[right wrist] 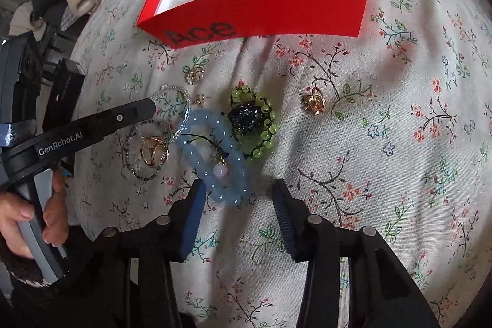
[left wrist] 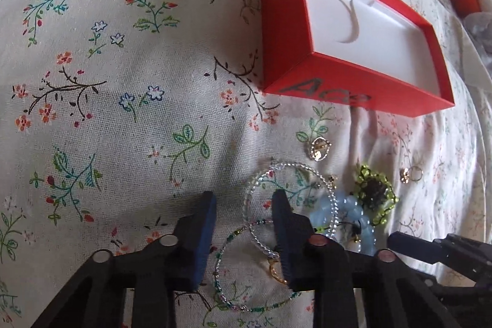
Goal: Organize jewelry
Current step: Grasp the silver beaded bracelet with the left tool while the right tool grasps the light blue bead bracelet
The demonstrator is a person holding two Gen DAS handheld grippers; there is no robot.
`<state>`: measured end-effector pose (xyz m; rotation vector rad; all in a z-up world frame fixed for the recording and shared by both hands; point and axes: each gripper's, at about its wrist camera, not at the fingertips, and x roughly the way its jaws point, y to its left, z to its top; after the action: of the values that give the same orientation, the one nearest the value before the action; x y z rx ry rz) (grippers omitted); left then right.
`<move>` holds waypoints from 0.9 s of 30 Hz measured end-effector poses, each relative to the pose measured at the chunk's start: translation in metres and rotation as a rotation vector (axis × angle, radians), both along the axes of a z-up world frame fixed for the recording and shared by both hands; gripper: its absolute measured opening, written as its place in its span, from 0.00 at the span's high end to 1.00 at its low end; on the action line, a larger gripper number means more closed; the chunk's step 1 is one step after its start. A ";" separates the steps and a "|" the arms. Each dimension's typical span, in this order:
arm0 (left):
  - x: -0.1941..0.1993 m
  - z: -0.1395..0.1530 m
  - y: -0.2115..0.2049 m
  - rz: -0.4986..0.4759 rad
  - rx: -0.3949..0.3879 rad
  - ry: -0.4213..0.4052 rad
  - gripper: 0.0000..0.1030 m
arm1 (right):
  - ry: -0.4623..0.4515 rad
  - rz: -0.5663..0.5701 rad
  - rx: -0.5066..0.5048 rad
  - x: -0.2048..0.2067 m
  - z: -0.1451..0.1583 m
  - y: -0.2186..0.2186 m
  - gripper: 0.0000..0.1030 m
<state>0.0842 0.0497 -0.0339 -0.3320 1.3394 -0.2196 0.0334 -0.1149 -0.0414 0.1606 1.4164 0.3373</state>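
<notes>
Sorting step just beginning: the jewelry pile lies on a floral bedspread point(left wrist: 123, 112) at lower centre, below the empty red box point(right wrist: 276, 5). Left gripper point(left wrist: 244, 205) straddles a clear beaded bracelet point(left wrist: 286, 174); right gripper point(right wrist: 238, 199) brackets the blue bead bracelet point(right wrist: 215, 156). Both jaws released, gripping nothing; next, pinch and lift

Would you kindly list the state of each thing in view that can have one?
red box: open, lidless, nothing inside but its white liner.
left gripper: open, jaws over the clear bead bracelet, not pressing it.
right gripper: open, holding nothing.
blue bead bracelet: lying loose on the cloth.
green beaded piece: lying flat, untouched.
</notes>
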 end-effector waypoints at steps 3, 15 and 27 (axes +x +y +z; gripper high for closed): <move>0.003 -0.001 0.001 -0.004 0.004 0.000 0.79 | 0.005 -0.030 0.021 0.005 -0.004 -0.003 0.65; 0.004 0.001 -0.006 -0.001 0.014 -0.027 1.00 | 0.069 -0.044 0.106 0.007 -0.019 -0.008 0.88; -0.015 0.044 -0.012 0.001 0.003 -0.156 1.00 | -0.070 -0.041 0.103 -0.009 0.021 -0.009 0.88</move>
<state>0.0695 0.0382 0.0101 -0.3068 1.1856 -0.2376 0.0240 -0.1240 -0.0206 0.2593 1.3255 0.3786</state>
